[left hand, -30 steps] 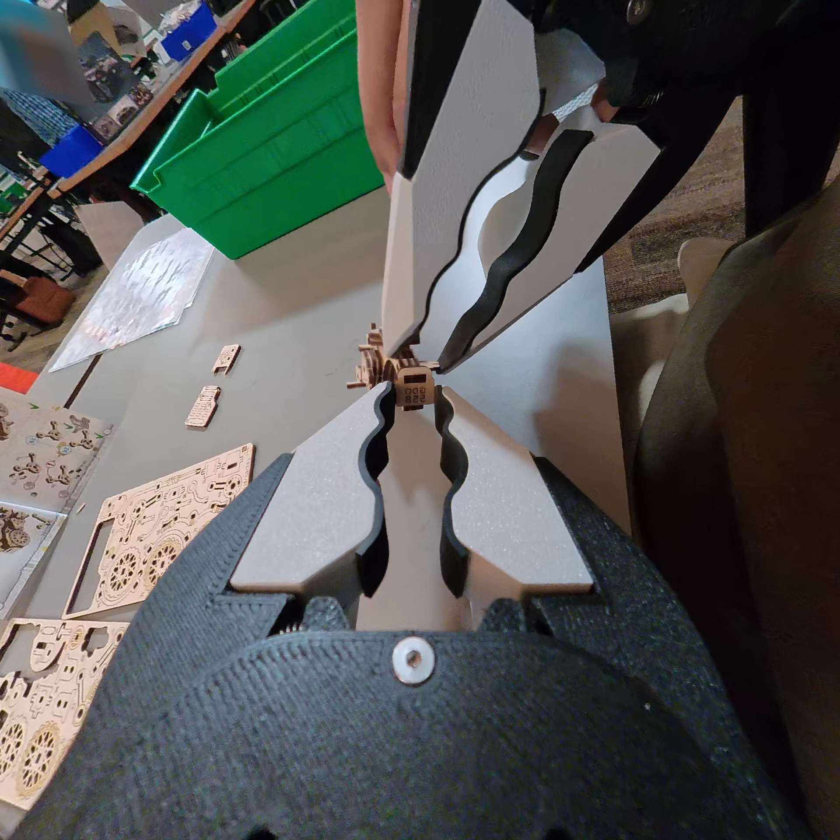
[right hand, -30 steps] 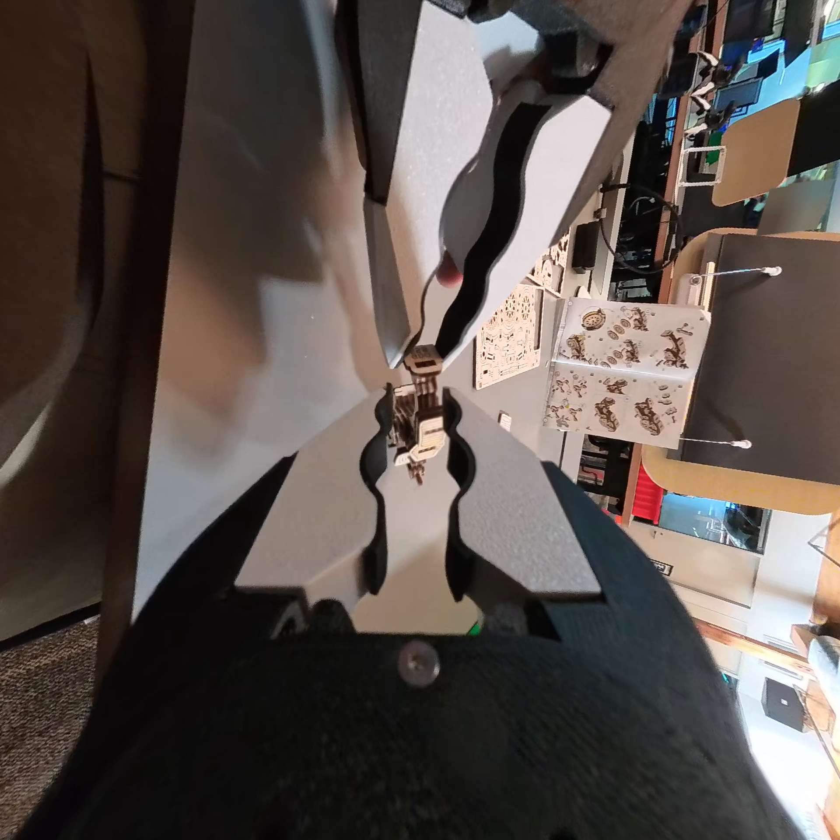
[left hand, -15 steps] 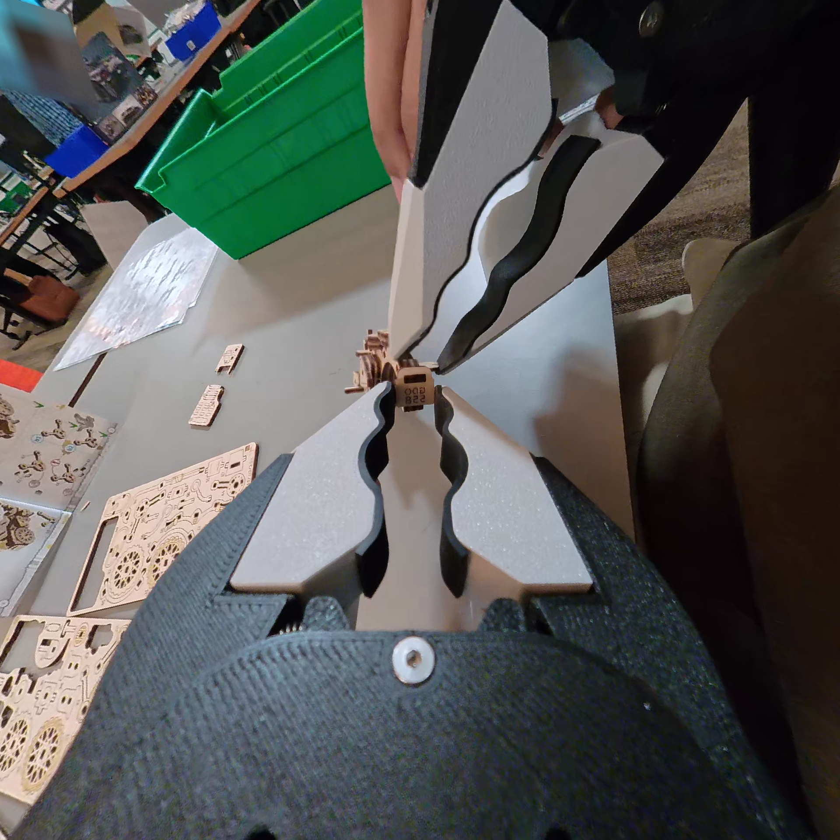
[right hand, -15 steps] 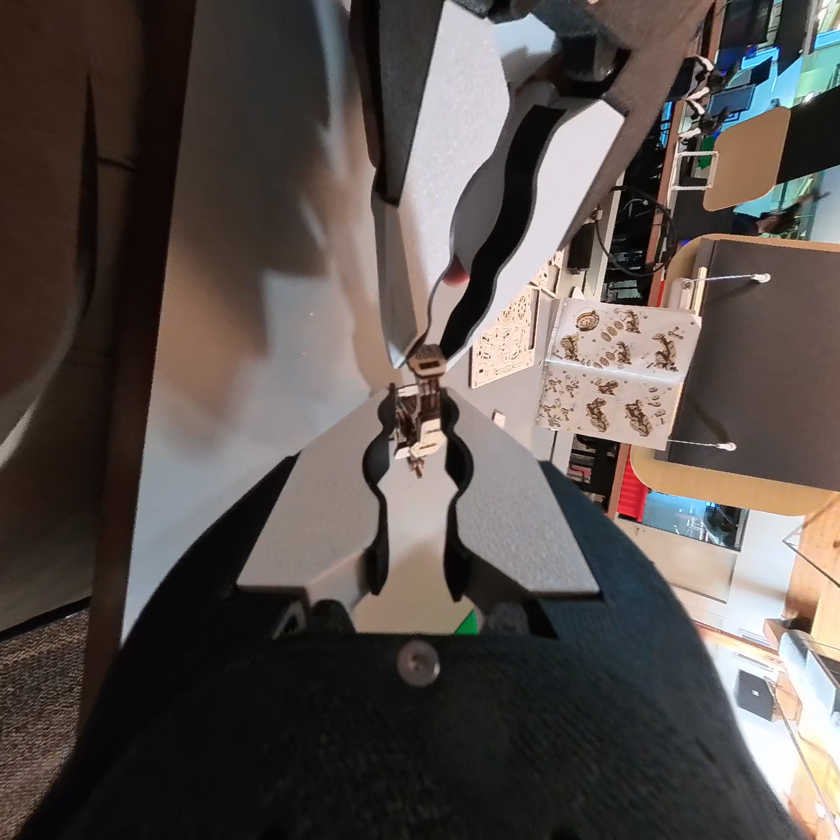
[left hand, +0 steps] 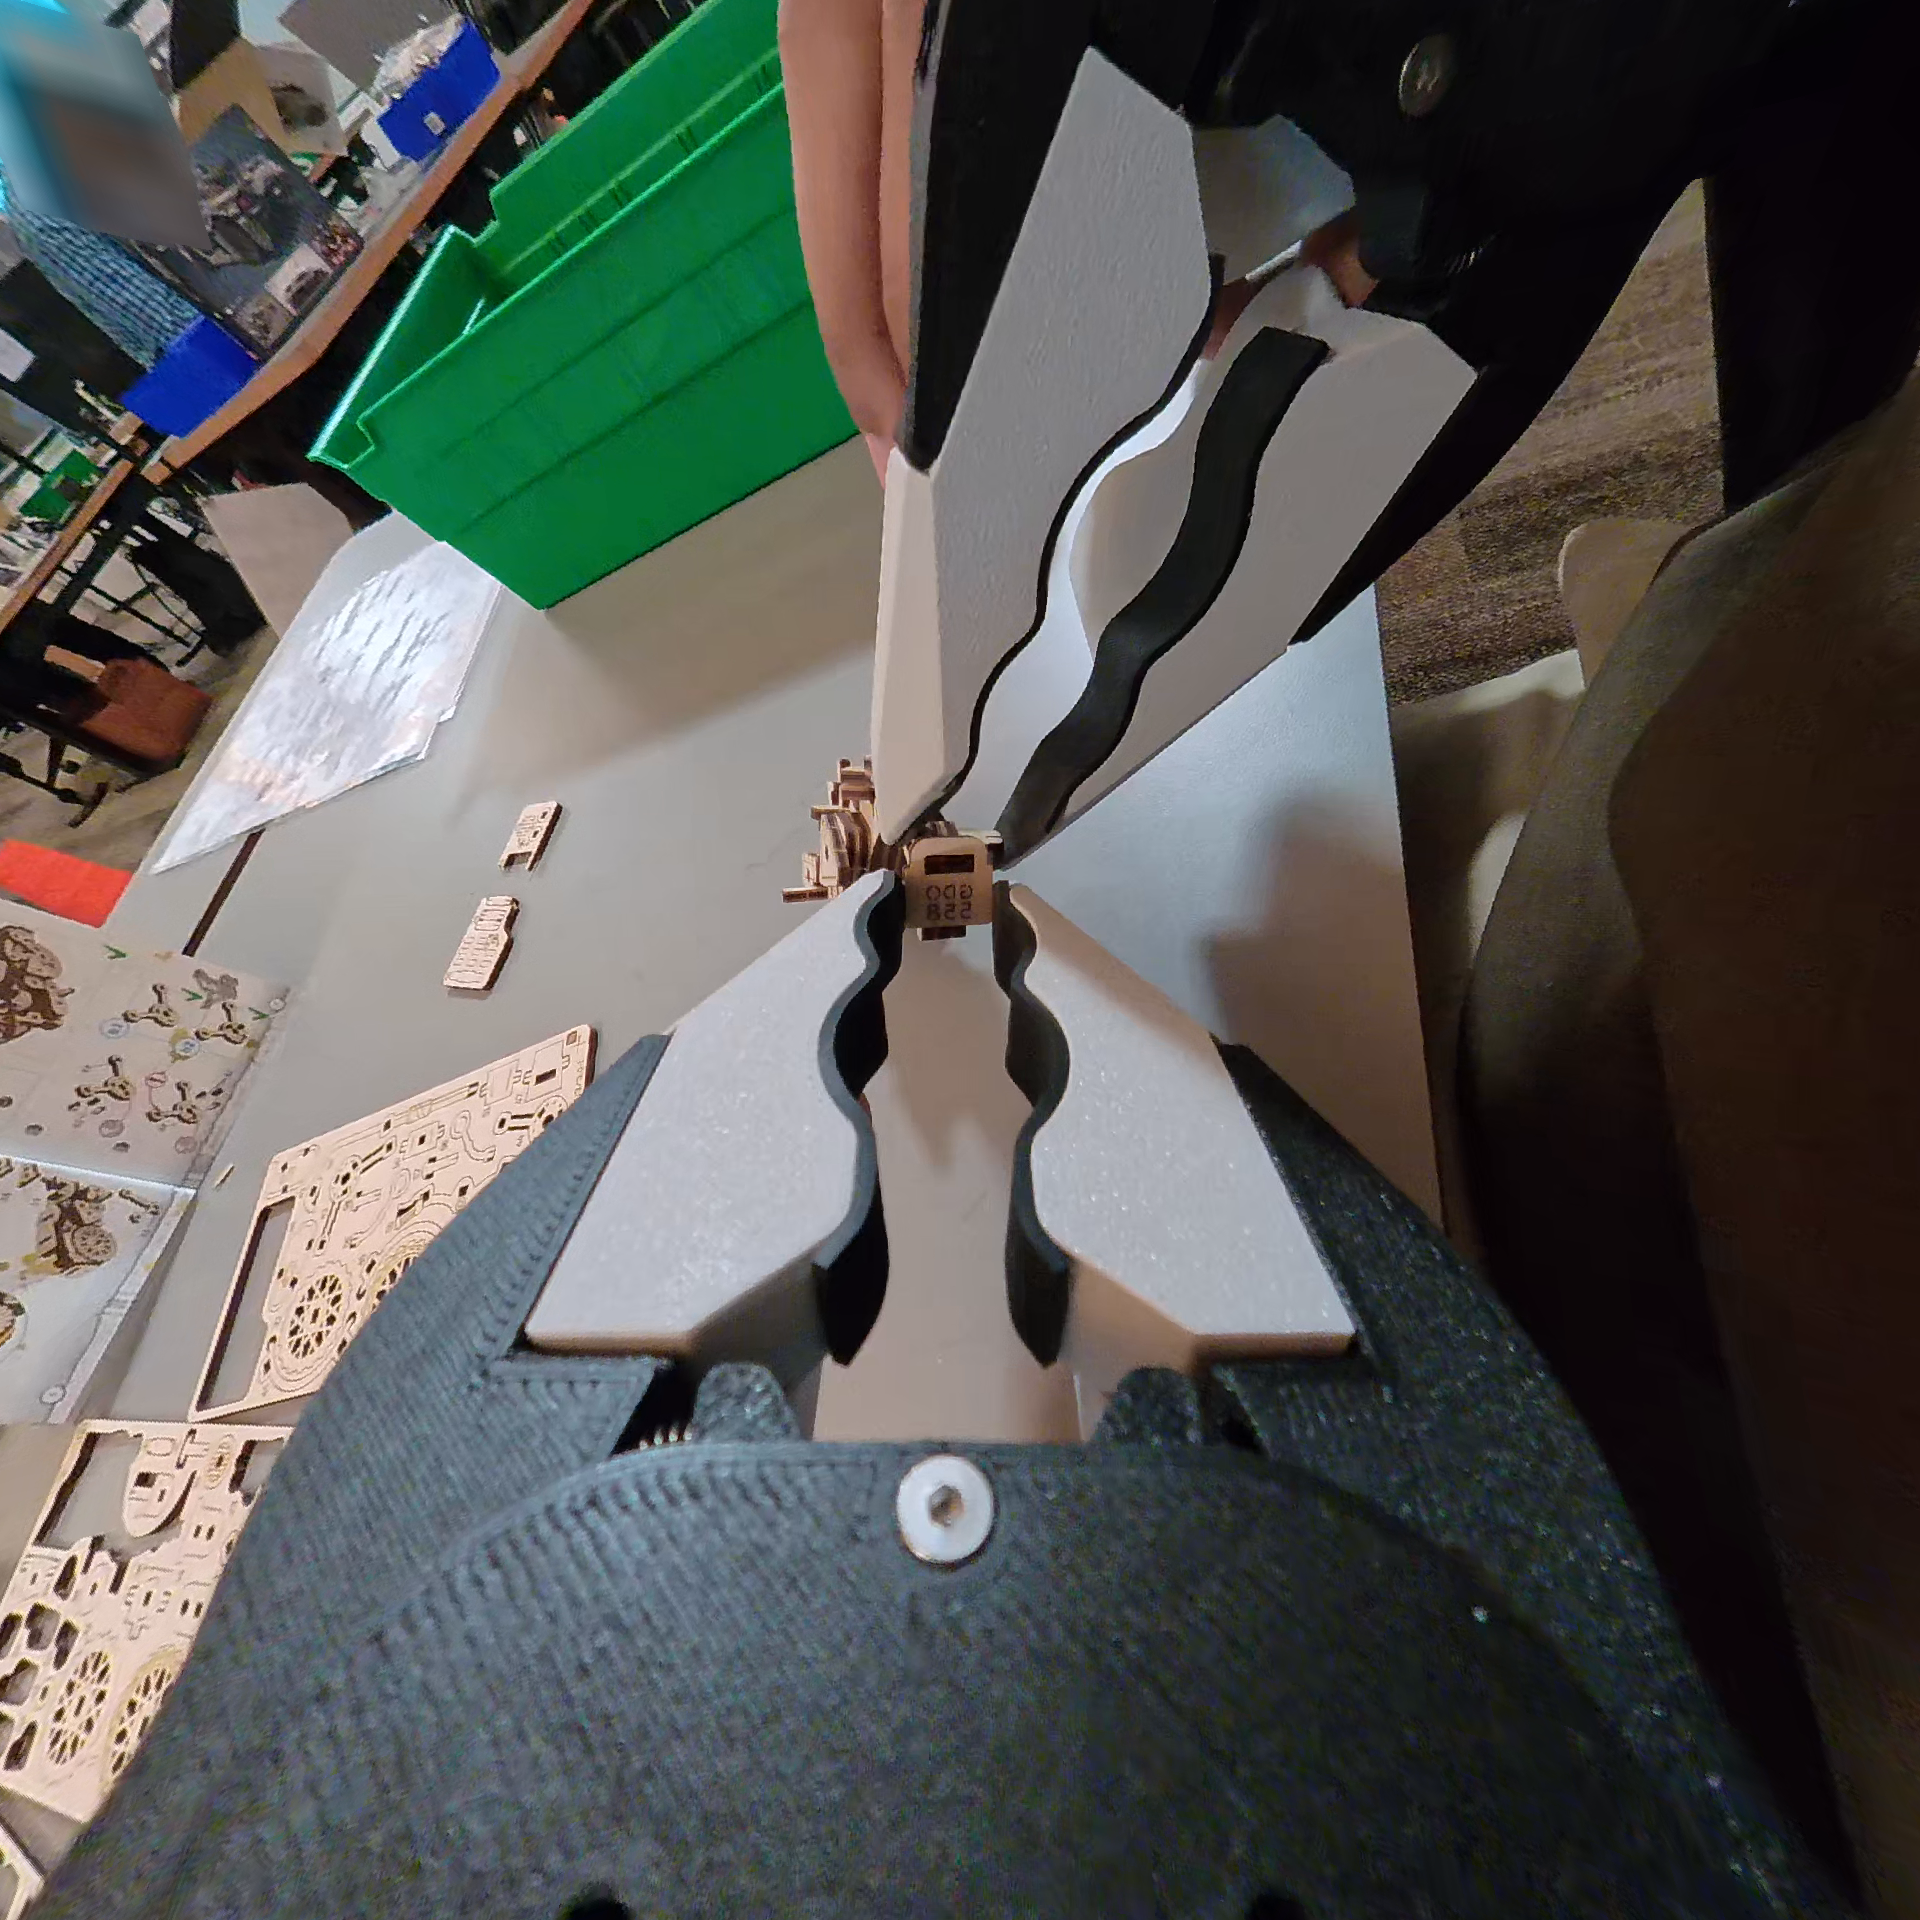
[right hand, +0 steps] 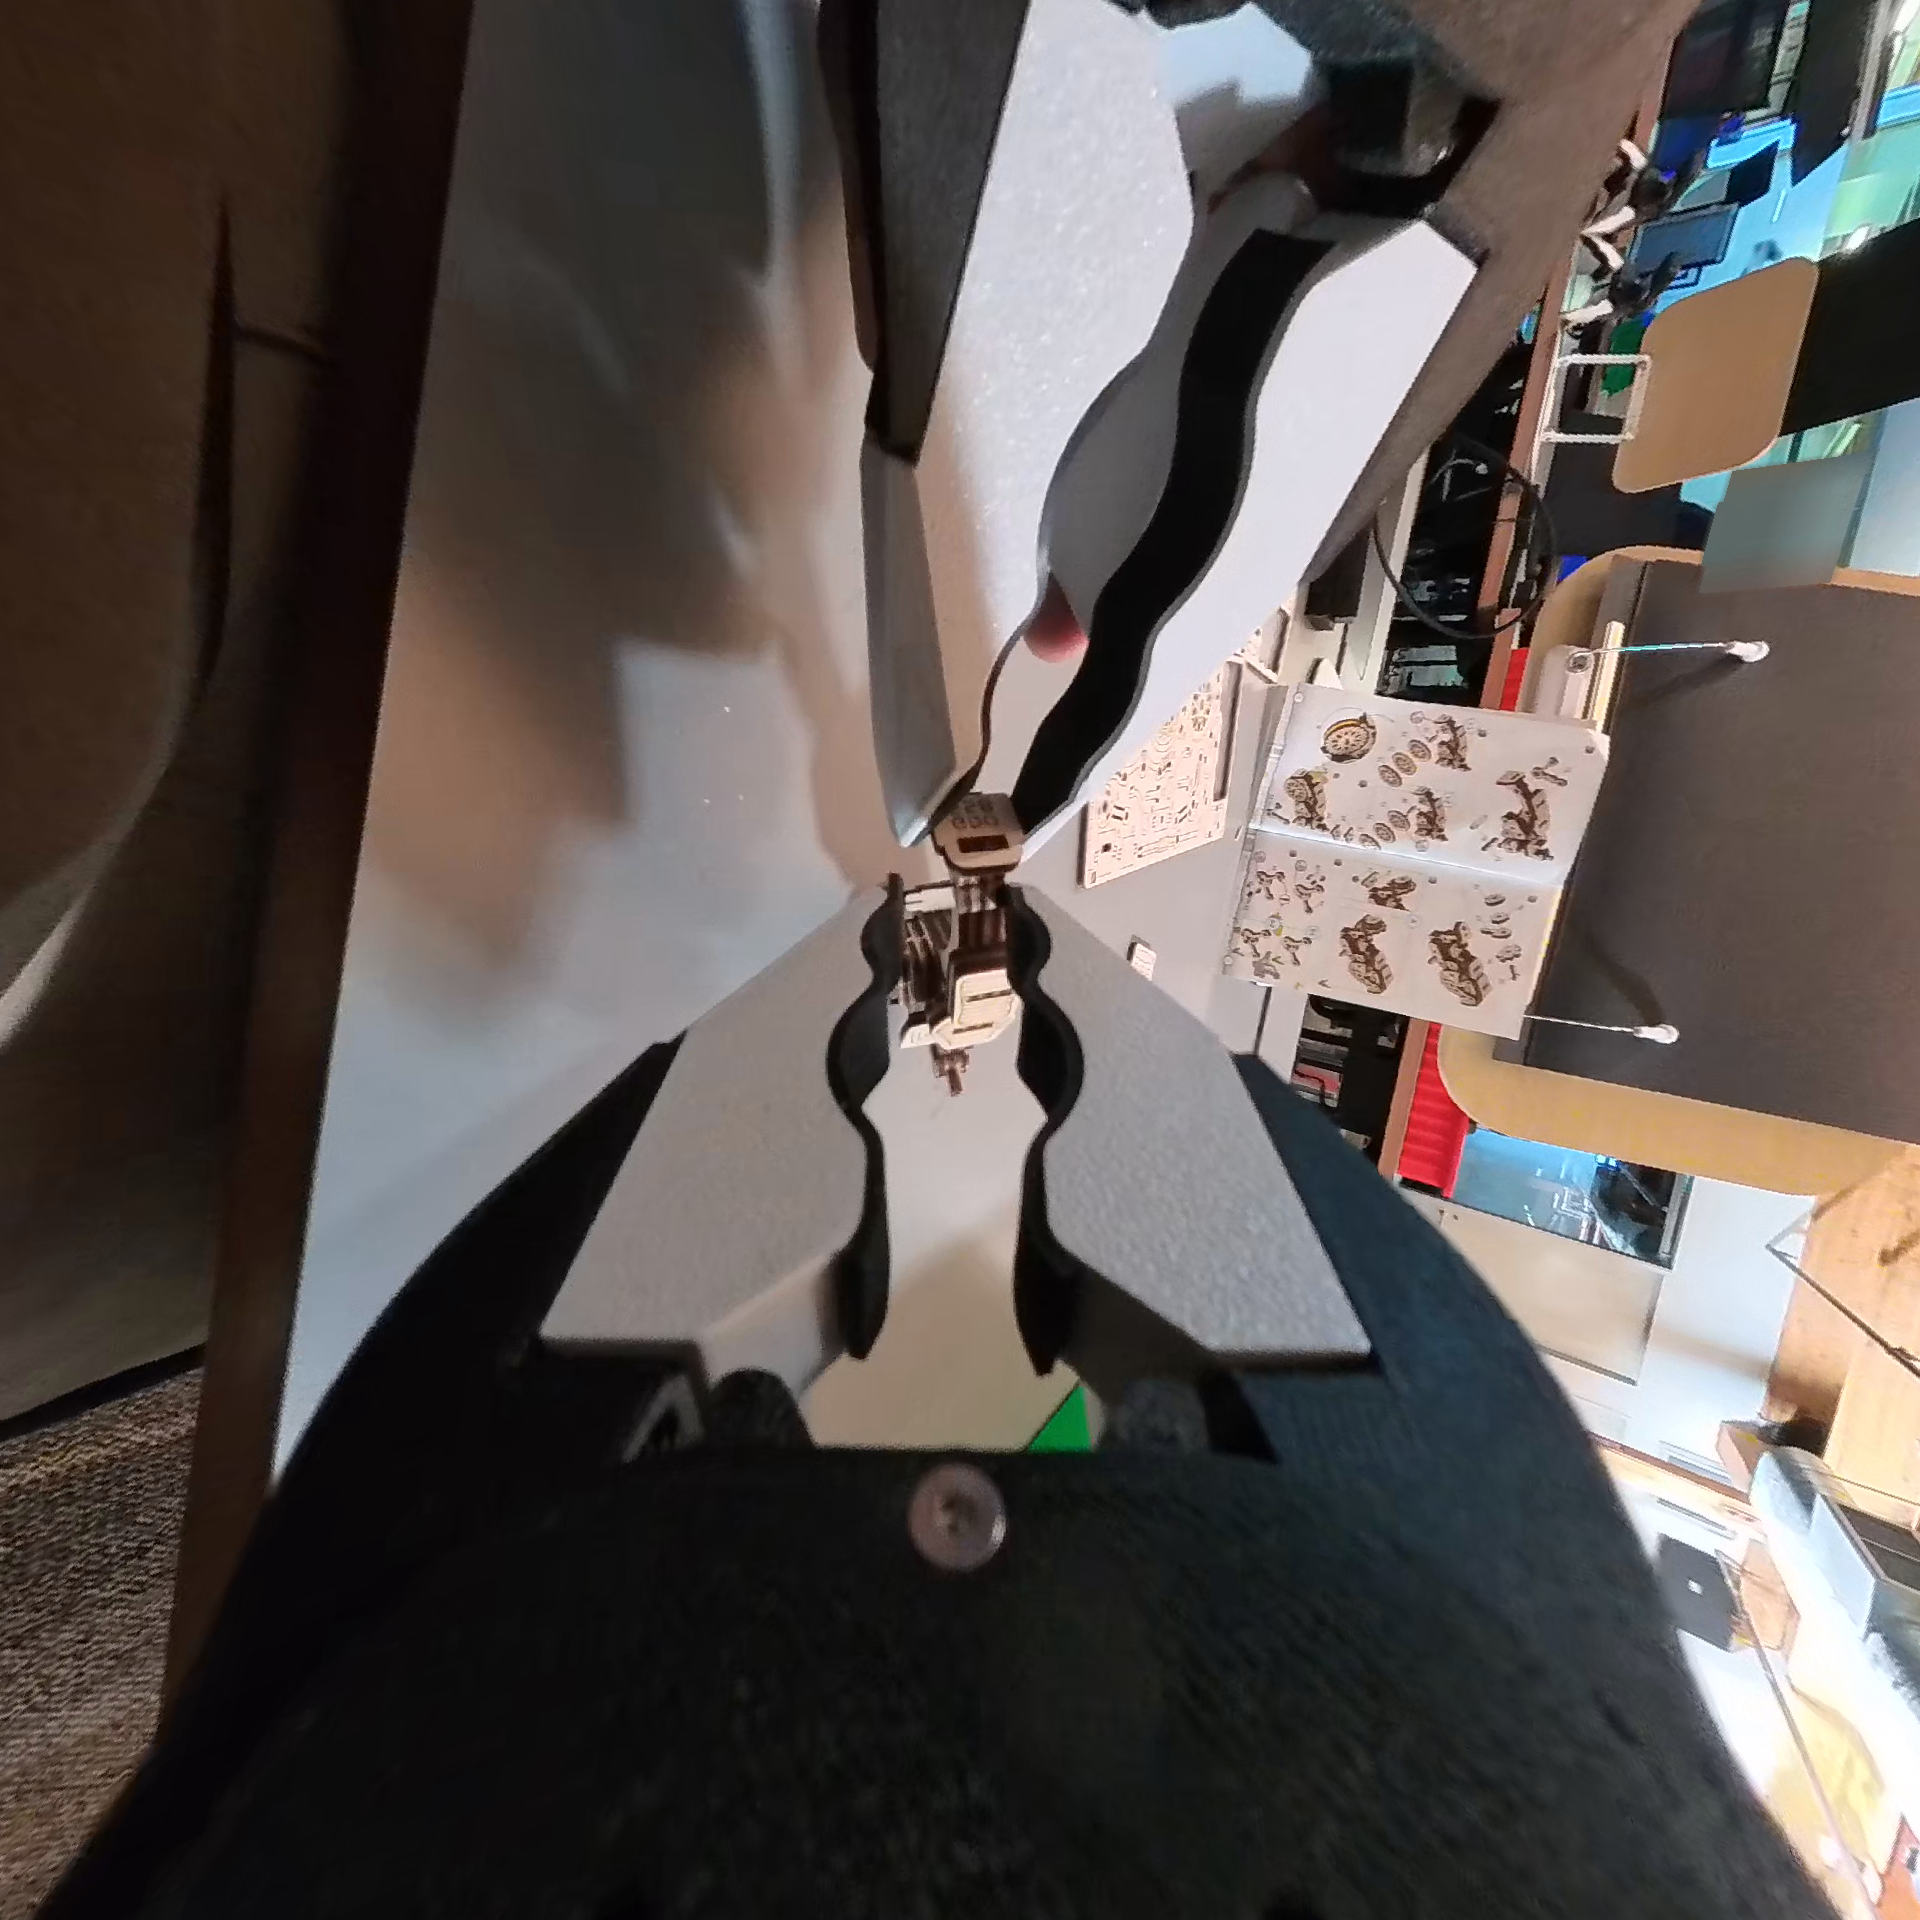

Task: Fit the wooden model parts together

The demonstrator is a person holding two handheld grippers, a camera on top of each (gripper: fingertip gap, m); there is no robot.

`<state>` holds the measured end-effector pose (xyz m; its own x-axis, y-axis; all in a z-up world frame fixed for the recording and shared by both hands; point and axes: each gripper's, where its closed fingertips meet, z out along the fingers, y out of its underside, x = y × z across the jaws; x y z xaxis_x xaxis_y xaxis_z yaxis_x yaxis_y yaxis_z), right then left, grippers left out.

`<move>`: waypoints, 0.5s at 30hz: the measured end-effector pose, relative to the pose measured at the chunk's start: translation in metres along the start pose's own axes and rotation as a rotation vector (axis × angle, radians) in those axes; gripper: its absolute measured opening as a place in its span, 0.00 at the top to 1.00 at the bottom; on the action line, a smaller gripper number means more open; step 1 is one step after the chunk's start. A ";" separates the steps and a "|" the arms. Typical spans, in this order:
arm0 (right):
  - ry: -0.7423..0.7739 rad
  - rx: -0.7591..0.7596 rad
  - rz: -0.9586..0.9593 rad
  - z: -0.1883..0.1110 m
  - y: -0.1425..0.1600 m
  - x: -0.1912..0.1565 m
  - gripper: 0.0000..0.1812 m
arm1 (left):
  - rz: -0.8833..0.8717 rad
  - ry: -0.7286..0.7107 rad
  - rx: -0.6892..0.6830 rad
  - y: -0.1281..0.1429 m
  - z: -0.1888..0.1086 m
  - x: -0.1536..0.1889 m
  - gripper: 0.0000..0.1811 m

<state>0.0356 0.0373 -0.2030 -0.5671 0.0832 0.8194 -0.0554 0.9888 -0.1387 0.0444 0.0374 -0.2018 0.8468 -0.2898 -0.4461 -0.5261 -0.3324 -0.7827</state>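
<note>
We look forward along each gripper's two fingers from close behind them. In the left wrist view, the left gripper [left hand: 943, 914] faces the right gripper [left hand: 948, 831] tip to tip; the right wrist view looks back the opposite way. Both views share the small wooden part [left hand: 948, 891] and the partly built model [right hand: 956, 966] between the tips, very near.

My work surface is a flat pale grey table [left hand: 665, 665]. On it sit stacked bright green plastic bins [left hand: 623, 343], a shiny clear plastic sheet [left hand: 343, 686], two small loose laser-cut wooden pieces [left hand: 504, 894], pale wooden laser-cut part sheets [left hand: 343, 1236] nearer me, and printed paper instruction pages [left hand: 114, 1060] beside them.
</note>
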 end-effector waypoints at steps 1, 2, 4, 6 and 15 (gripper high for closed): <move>-0.003 -0.001 0.003 0.000 0.000 0.000 0.91 | 0.001 0.000 -0.001 0.000 0.000 0.000 0.92; -0.006 -0.002 0.005 0.000 0.000 0.000 0.91 | 0.001 0.000 -0.001 0.000 0.000 0.000 0.92; -0.009 -0.004 0.009 0.001 0.000 0.000 0.91 | -0.001 0.000 -0.004 0.001 0.001 0.000 0.92; -0.011 -0.008 0.009 0.001 0.000 0.000 0.91 | -0.005 -0.001 -0.004 0.001 0.001 0.000 0.92; -0.020 -0.020 0.025 0.002 0.000 0.001 0.91 | -0.015 -0.002 -0.003 0.001 0.001 0.000 0.92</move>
<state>0.0337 0.0372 -0.2030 -0.5848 0.1055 0.8043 -0.0244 0.9888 -0.1474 0.0436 0.0381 -0.2027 0.8548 -0.2832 -0.4348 -0.5134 -0.3397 -0.7880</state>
